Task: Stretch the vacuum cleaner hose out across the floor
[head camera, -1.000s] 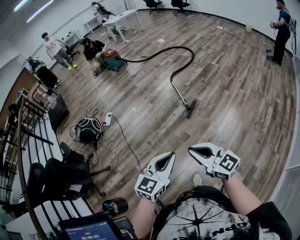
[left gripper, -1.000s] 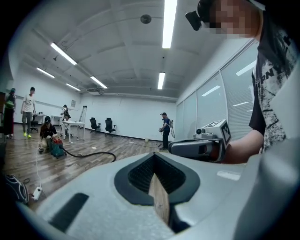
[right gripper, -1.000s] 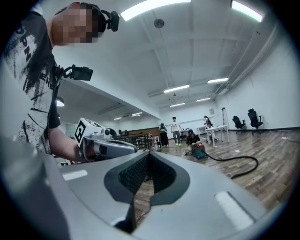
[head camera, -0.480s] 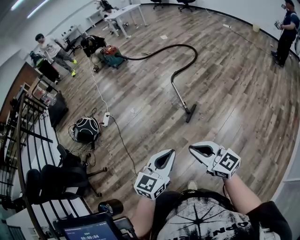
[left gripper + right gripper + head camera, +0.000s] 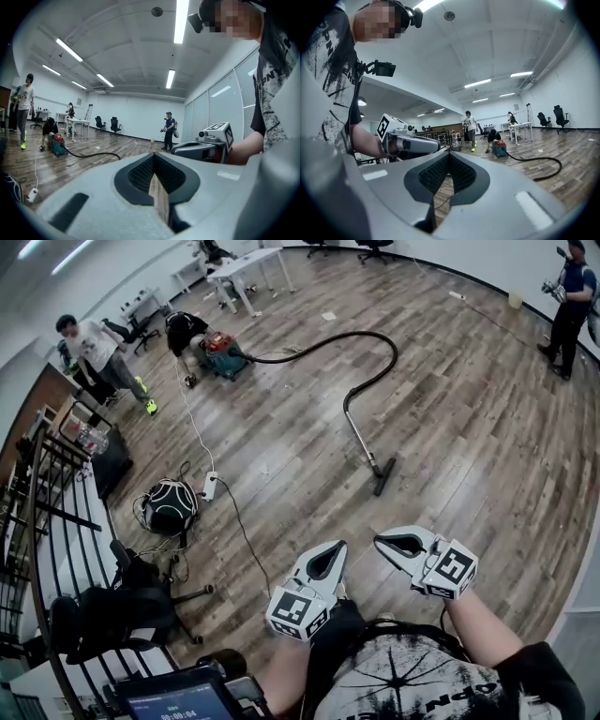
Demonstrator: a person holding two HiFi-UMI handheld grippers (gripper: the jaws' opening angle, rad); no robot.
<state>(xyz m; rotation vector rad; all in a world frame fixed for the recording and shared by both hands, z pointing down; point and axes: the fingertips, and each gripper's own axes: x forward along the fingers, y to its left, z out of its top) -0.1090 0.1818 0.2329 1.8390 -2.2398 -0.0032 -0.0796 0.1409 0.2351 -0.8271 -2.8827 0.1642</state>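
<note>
Tablet (image 5: 183, 699) timer digits too blurred to read. Left gripper (image 5: 336, 549) and right gripper (image 5: 381, 542) both pinched closed on nothing, above the wood floor (image 5: 469, 427). Black vacuum hose (image 5: 361, 333) lies well ahead, untouched, curving from the red-teal canister (image 5: 221, 351) to the floor head (image 5: 382, 476).

This is a large open-plan office with a wide wood-plank floor (image 5: 469, 427), and a vacuum (image 5: 223, 354) stands on it. Beyond the vacuum, white desks (image 5: 246, 268) and wheeled office chairs (image 5: 114, 125) stand by the far wall. Long strip lights (image 5: 181, 18) run overhead, and panelled partitions (image 5: 220, 108) line one side.
</note>
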